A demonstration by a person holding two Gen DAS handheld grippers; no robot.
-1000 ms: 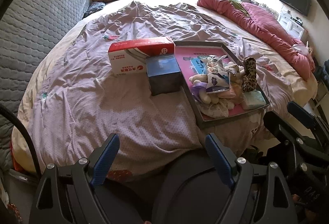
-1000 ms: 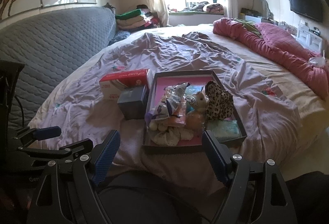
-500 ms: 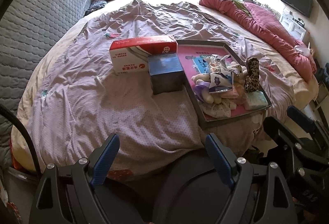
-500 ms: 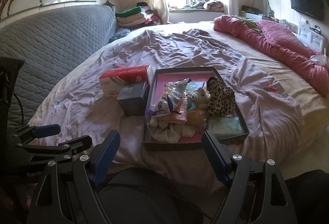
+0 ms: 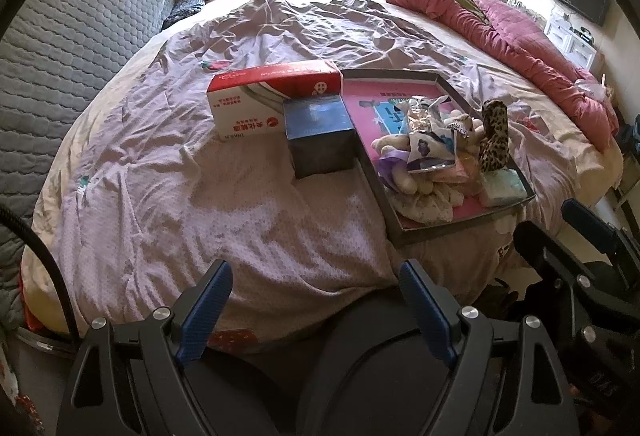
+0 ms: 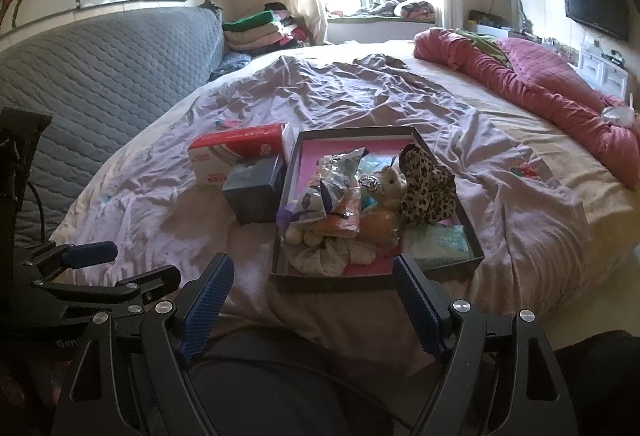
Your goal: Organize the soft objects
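Observation:
A dark tray with a pink floor (image 5: 408,77) (image 6: 352,133) lies on the bed near its front edge. It holds a heap of soft things: a leopard-print plush (image 5: 495,135) (image 6: 427,183), a small cream bear (image 6: 390,178), foil packets (image 6: 340,168), a patterned cloth (image 6: 320,258) and a pale tissue pack (image 5: 504,187) (image 6: 438,241). My left gripper (image 5: 316,310) is open and empty, before the bed edge, left of the tray. My right gripper (image 6: 310,298) is open and empty, just in front of the tray.
A red and white box (image 5: 272,96) (image 6: 236,154) and a dark blue box (image 5: 318,134) (image 6: 256,190) stand left of the tray. A red quilt (image 5: 520,48) lies along the right side. A grey padded headboard (image 5: 68,24) is at the left. Folded clothes (image 6: 260,30) are stacked at the back.
Both grippers have moved slightly closer to the bed and tray. Both stay open and empty. Nothing on the bed has moved.

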